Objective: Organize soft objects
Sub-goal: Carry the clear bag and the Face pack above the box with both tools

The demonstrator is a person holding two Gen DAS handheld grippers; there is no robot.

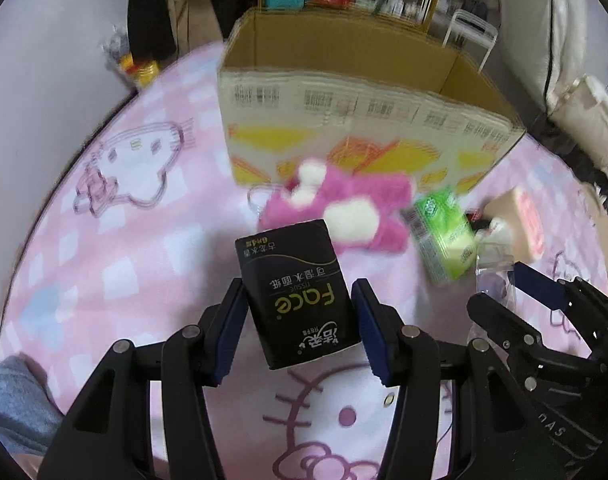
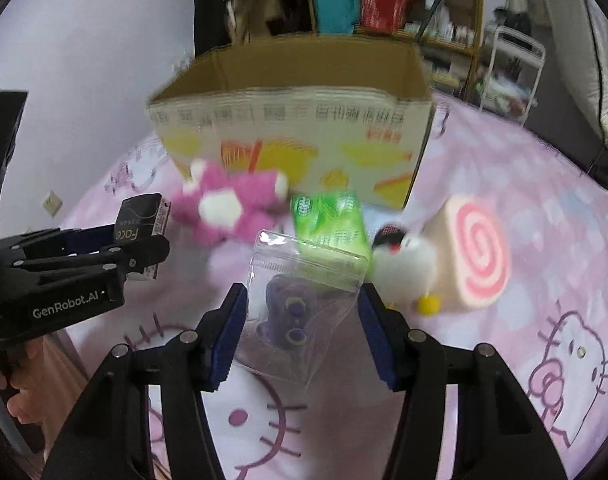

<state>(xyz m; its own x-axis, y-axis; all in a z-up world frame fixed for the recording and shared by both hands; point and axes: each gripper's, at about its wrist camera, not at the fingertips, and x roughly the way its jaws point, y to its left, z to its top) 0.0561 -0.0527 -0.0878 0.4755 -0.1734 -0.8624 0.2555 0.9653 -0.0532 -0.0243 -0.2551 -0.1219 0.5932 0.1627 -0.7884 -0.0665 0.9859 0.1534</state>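
Note:
My left gripper [image 1: 299, 300] is shut on a black tissue pack [image 1: 295, 292], held above the pink cartoon-cat blanket [image 1: 123, 264]. My right gripper [image 2: 304, 300] is shut on a clear zip bag [image 2: 304, 304] with a small purple toy inside, its pads pressing the bag's two side edges. The right wrist view shows the left gripper [image 2: 143, 248] at the left with the black pack [image 2: 139, 216]. An open cardboard box [image 1: 344, 120] [image 2: 295, 120] stands beyond both grippers. In front of it lie a pink-and-white plush [image 1: 344, 208] [image 2: 227, 204] and a green tissue pack [image 1: 444, 232] [image 2: 332, 220].
A white round plush with a yellow foot [image 2: 408, 264] and a pink swirl-roll cushion [image 2: 476, 252] lie to the right of the green pack. Shelves with a teal and a red container [image 2: 356, 0] stand behind the box. A white rack [image 2: 512, 68] is at the back right.

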